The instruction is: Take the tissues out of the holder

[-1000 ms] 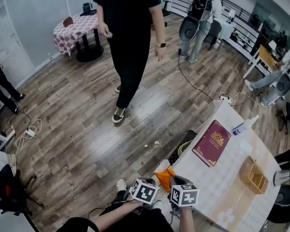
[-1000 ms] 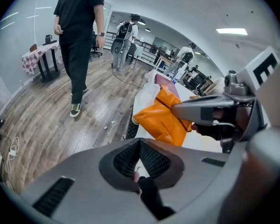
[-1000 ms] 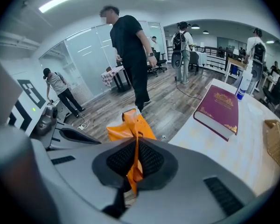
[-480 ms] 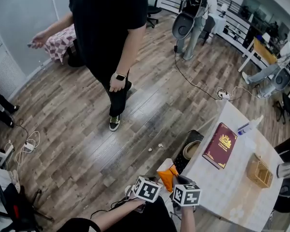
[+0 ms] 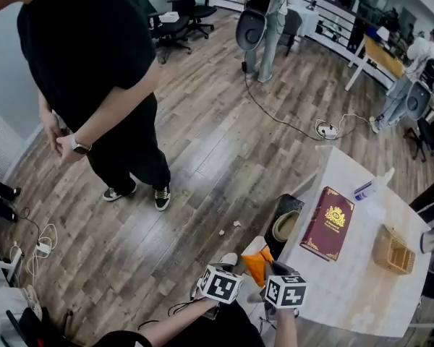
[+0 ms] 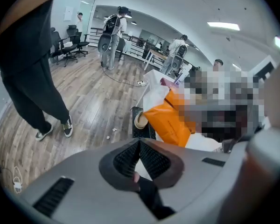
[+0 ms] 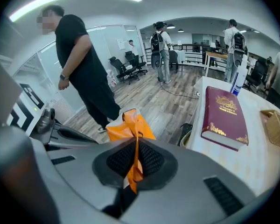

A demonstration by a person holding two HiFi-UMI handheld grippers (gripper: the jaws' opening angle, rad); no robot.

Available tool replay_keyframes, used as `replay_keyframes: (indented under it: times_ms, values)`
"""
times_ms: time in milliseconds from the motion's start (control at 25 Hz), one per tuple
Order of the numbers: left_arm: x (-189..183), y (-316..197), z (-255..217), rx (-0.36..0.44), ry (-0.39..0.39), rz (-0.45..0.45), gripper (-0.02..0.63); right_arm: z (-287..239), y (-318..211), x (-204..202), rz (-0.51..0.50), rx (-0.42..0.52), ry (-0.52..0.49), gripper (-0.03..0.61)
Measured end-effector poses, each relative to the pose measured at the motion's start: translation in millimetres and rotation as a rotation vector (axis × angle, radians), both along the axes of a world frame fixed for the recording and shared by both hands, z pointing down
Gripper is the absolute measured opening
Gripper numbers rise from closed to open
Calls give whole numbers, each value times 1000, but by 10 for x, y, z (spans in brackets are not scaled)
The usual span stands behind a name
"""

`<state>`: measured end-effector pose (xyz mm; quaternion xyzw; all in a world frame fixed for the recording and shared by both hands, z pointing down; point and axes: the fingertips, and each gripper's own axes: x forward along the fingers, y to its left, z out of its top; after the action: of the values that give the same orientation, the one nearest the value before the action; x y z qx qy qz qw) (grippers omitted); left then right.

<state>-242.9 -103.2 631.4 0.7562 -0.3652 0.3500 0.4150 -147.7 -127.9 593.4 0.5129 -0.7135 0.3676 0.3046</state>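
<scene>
Right gripper (image 7: 133, 143): jaws pressed together on a fold of the orange plastic tissue packet (image 7: 130, 125).
Left gripper (image 6: 139, 143): jaws closed at the tips, with a white strip (image 6: 143, 168) between the pads; tissue or packet, I cannot tell.
Packet's place: bottom centre of the head view, held up between both grippers, just beside the left edge of the white table (image 5: 347, 288).
On the table: maroon hardback book (image 5: 328, 223), centre right.
</scene>
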Motion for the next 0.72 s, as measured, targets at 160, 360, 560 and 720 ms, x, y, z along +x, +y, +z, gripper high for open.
replay_keyframes:
  times_ms: [160, 360, 560, 720]
  values:
    - [258, -484, -28, 15, -15, 61, 6, -5, -450, 273, 64, 13, -10, 14]
    - [645, -940, -139, 12, -33, 179, 6, -138, -868, 575, 167, 40, -55, 14]
    - [1050, -1325, -276, 61, -52, 263, 6, -246, -1117, 957, 266, 75, -90, 14]
    - [1286, -1397, -305, 46, -76, 328, 6, -242, -1160, 1198, 319, 88, -95, 14]
